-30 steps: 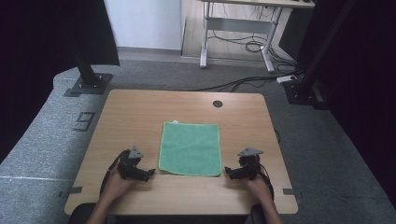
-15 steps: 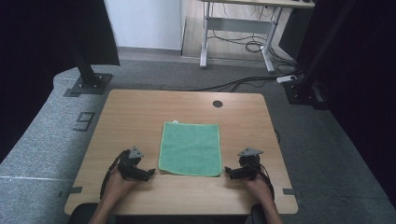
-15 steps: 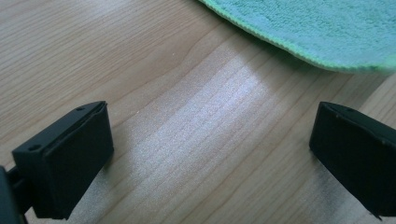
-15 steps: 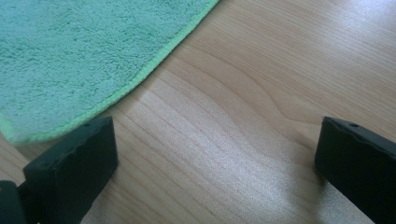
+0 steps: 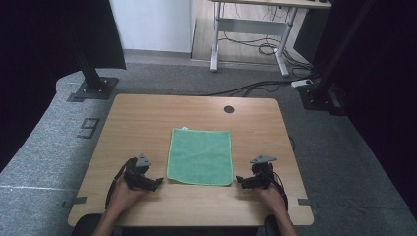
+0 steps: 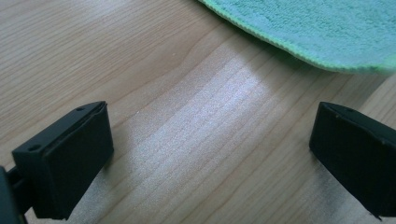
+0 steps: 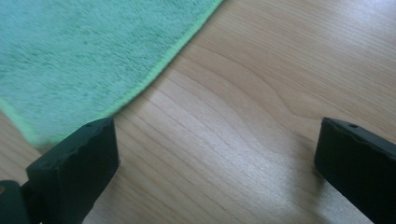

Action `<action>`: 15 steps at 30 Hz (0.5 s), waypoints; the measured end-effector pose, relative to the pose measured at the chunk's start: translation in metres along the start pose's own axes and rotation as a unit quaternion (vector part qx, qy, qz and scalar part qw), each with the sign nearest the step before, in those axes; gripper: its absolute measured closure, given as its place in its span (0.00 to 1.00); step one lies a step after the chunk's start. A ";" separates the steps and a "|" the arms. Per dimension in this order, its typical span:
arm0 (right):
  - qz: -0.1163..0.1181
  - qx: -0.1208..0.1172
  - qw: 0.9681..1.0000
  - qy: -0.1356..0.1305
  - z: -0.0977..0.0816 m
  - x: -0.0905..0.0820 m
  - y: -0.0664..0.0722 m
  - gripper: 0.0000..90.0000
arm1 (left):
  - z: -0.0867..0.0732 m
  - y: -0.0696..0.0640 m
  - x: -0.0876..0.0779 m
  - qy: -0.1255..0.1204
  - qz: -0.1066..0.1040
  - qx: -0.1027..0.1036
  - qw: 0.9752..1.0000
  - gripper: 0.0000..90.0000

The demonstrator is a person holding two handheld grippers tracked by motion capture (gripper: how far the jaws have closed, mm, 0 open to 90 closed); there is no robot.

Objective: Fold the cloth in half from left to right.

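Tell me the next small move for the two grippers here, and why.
Probably ease both grippers inward to the green towel's near corners. The left gripper and right gripper rest open on the wooden table just outside those corners, holding nothing, and the towel lies flat, untouched.

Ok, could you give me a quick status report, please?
Both grippers open, left gripper and right gripper low beside the green cloth. Cloth flat on table, ungripped. Nothing in the way.

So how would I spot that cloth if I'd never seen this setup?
Find the wooden table in the middle of the grey carpet. On its near half, between the left gripper and the right gripper, lies the cloth, spread flat. It is the one soft, bright green thing there.
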State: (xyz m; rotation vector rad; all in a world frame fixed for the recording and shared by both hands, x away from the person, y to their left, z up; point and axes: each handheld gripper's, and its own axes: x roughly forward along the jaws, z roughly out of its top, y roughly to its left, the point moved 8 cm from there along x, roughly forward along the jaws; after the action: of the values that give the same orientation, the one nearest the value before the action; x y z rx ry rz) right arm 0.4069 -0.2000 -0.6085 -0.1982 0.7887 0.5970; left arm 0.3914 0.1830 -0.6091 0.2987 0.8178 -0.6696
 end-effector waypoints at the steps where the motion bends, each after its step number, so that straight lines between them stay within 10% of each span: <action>1: 0.000 0.000 1.000 -0.001 0.001 -0.001 0.001 0.00 | 0.000 0.000 0.000 0.000 0.000 0.000 1.000 0.00; 15: 0.004 -0.024 0.999 -0.023 0.022 -0.001 0.029 0.00 | 0.000 0.000 0.000 -0.001 0.000 -0.001 1.000 0.00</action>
State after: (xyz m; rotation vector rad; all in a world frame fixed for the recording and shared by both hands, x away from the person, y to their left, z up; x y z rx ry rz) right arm 0.4031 -0.1680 -0.5907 -0.2244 0.7316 0.6259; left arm 0.3917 0.1827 -0.6091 0.2959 0.8165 -0.6697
